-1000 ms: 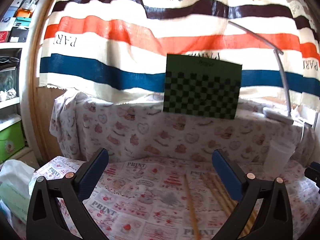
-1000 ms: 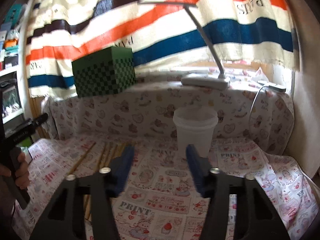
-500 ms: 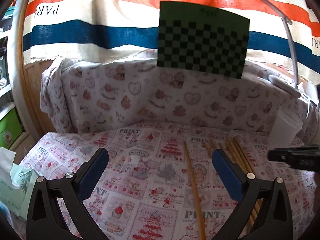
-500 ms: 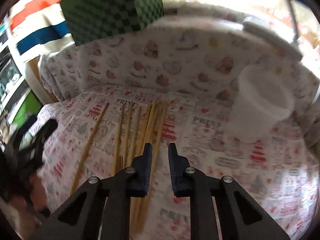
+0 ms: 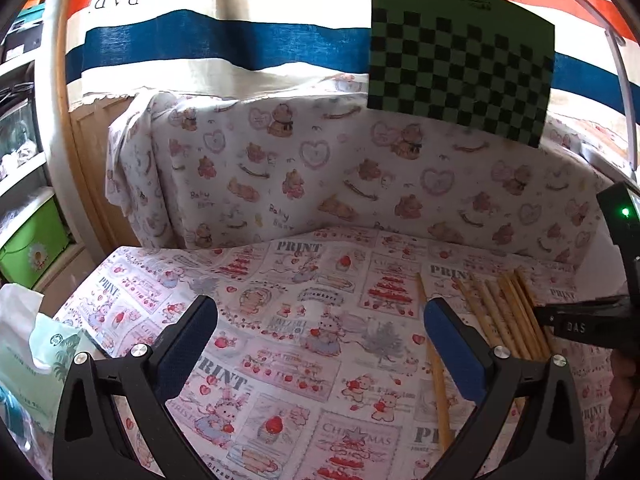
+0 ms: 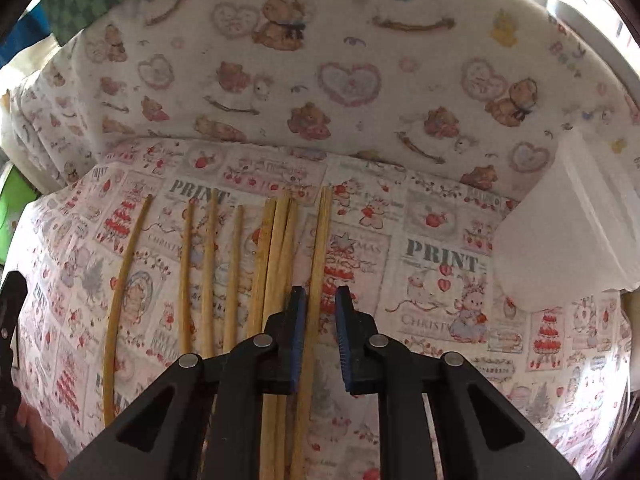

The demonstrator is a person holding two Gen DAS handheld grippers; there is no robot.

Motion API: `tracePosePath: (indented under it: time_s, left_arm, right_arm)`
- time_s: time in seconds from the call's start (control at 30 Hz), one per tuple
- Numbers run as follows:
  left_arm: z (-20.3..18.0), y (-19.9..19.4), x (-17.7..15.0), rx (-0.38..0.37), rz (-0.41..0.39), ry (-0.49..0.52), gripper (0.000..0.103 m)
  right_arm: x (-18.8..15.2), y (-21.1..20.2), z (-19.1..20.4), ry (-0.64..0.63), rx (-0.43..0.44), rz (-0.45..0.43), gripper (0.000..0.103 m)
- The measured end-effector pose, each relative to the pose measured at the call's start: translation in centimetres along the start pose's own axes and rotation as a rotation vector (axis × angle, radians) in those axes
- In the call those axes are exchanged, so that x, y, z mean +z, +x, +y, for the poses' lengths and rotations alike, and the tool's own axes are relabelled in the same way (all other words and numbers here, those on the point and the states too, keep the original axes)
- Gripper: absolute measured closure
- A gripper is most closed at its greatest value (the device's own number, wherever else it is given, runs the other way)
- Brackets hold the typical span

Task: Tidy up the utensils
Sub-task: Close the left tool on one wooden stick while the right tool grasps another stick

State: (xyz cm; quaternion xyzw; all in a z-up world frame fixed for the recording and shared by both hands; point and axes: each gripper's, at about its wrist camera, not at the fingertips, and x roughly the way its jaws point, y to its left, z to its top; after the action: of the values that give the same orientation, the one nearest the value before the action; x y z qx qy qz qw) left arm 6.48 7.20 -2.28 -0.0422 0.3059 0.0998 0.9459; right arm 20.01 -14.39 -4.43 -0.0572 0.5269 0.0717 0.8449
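Observation:
Several wooden chopsticks [image 6: 208, 260] lie side by side on the printed tablecloth [image 6: 440, 280], with one curved stick [image 6: 128, 264] apart on the left. My right gripper [image 6: 320, 294] points steeply down over the rightmost pair [image 6: 324, 232]. Its blue pads stand a narrow gap apart, the pair runs between and below them, and neither pad presses on it. A white plastic cup [image 6: 560, 232] stands to the right. My left gripper [image 5: 320, 312] hangs wide open over bare cloth, left of the chopsticks [image 5: 504, 312]. The right tool's black body [image 5: 592, 326] shows at that view's right edge.
A ledge draped in teddy-bear cloth [image 5: 320, 168] walls off the back of the table. A green checkered box [image 5: 460, 52] and a lamp arm [image 5: 624, 80] stand on it. A tissue pack [image 5: 28, 352] lies at the table's left edge, with shelves and a green bin [image 5: 32, 244] beyond.
My right gripper swung from facing the cup down and left over the chopsticks, and its jaws narrowed to a small gap. My left gripper tilted down toward the table.

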Motion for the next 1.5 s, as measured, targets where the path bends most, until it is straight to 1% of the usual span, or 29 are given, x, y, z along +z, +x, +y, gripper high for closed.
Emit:
tracePosePath:
  time_s: [0.07,0.1,0.13,0.2,0.27,0.33,0.4,0.43,0.47,0.5,0.53,0.57,0.6,0.7,0.73,0.8,0.87,0.93,1.0,1.03,1.07,1.1,1.13,1.2,1.27,1.33,1.4,1.5]
  left_arm:
    - [-0.2,0.3,0.0,-0.046,0.026,0.012,0.001]
    - [-0.4,0.4,0.0,-0.068,0.041,0.015,0.001]
    - [-0.6,0.4,0.1,-0.091,0.057,0.02,0.001]
    - [-1.0,0.2,0.2,-0.138,0.083,0.02,0.001]
    - [-1.4,-0.2,0.5,-0.183,0.1,0.02,0.001]
    - [-2.1,-0.5,1.0,-0.188,0.108,0.029,0.003]
    - [-3.1,-0.4,2.1,-0.193,0.14,0.05,0.012]
    - [-3.8,0.0,2.8,-0.221,0.175,0.062,0.014]
    - [-4.3,0.6,3.4,-0.282,0.221,0.06,0.021]
    - [-4.7,1.4,3.8,-0.334,0.265,0.052,0.029]
    - [-5.0,2.2,4.2,-0.351,0.301,0.04,0.035]
    - [-5.3,3.1,4.5,-0.332,0.333,0.02,0.048]
    - [-5.7,3.8,4.5,-0.314,0.361,0.013,0.057]
    - [-7.0,5.9,4.0,-0.287,0.433,0.06,0.063]
    - [-7.4,6.3,3.7,-0.262,0.444,0.083,0.064]
    - [-8.2,7.5,3.1,-0.203,0.458,0.12,0.07]
    - [-8.5,8.5,2.7,-0.177,0.476,0.115,0.073]
    - [-8.5,9.1,2.6,-0.182,0.474,0.073,0.074]
    - [-9.0,9.3,2.7,-0.149,0.463,0.089,0.078]
    - [-9.1,9.3,2.8,-0.145,0.457,0.097,0.079]
    - [-9.4,9.3,2.8,-0.137,0.456,0.11,0.084]
    - [-9.7,9.4,2.8,-0.12,0.453,0.127,0.093]
    - [-10.0,9.4,2.9,-0.11,0.45,0.139,0.098]
    - [-10.2,9.3,3.2,-0.111,0.461,0.133,0.098]
    - [-10.7,8.3,3.9,-0.147,0.442,0.135,0.098]
    - [-11.2,6.2,5.5,-0.178,0.391,0.152,0.099]
    - [-11.8,3.4,7.0,-0.216,0.333,0.164,0.099]
    - [-12.9,-0.6,9.1,-0.29,0.269,0.167,0.099]
  right_arm:
    - [-0.1,0.2,-0.2,0.027,0.003,-0.015,0.089]
    - [-0.2,0.2,-0.3,0.046,-0.001,-0.025,0.095]
    - [-0.4,0.2,-0.5,0.064,0.003,-0.035,0.095]
    - [-0.6,-0.7,-1.0,0.065,0.041,-0.058,0.095]
    - [-1.1,-2.4,-1.6,0.058,0.038,-0.116,0.095]
    - [-1.6,-4.4,-1.9,0.056,0.042,-0.178,0.095]
    - [-1.9,-6.5,-2.4,0.067,0.057,-0.229,0.095]
    - [-1.9,-7.6,-2.7,0.07,0.062,-0.247,0.095]
    - [-1.9,-8.7,-3.2,0.077,0.068,-0.271,0.095]
    - [-1.6,-10.4,-3.6,0.094,0.07,-0.321,0.095]
    - [-1.6,-11.8,-3.9,0.108,0.064,-0.363,0.095]
    - [-1.5,-13.0,-4.3,0.111,0.063,-0.396,0.095]
    - [-1.4,-14.2,-4.4,0.109,0.069,-0.422,0.095]
    - [-1.4,-17.1,-4.6,0.108,0.083,-0.486,0.095]
    - [-1.4,-18.0,-5.0,0.116,0.085,-0.502,0.095]
    - [-1.5,-19.4,-5.9,0.122,0.095,-0.521,0.095]
    - [-1.7,-19.8,-6.1,0.122,0.09,-0.531,0.095]
    - [-1.9,-20.0,-6.7,0.132,0.09,-0.535,0.095]
    - [-2.0,-20.2,-7.1,0.138,0.1,-0.532,0.095]
    - [-2.0,-20.4,-7.3,0.143,0.1,-0.534,0.095]
    - [-2.0,-20.5,-7.4,0.148,0.099,-0.54,0.095]
    - [-2.1,-20.4,-7.5,0.15,0.101,-0.547,0.095]
    - [-2.1,-20.5,-7.7,0.153,0.104,-0.55,0.095]
    - [-2.2,-20.7,-7.9,0.151,0.112,-0.552,0.095]
    - [-2.2,-20.9,-7.9,0.146,0.116,-0.558,0.095]
    - [-2.2,-21.1,-8.1,0.148,0.119,-0.56,0.095]
    - [-2.2,-21.2,-8.4,0.145,0.122,-0.547,0.095]
    - [-2.1,-21.3,-8.7,0.14,0.125,-0.536,0.095]
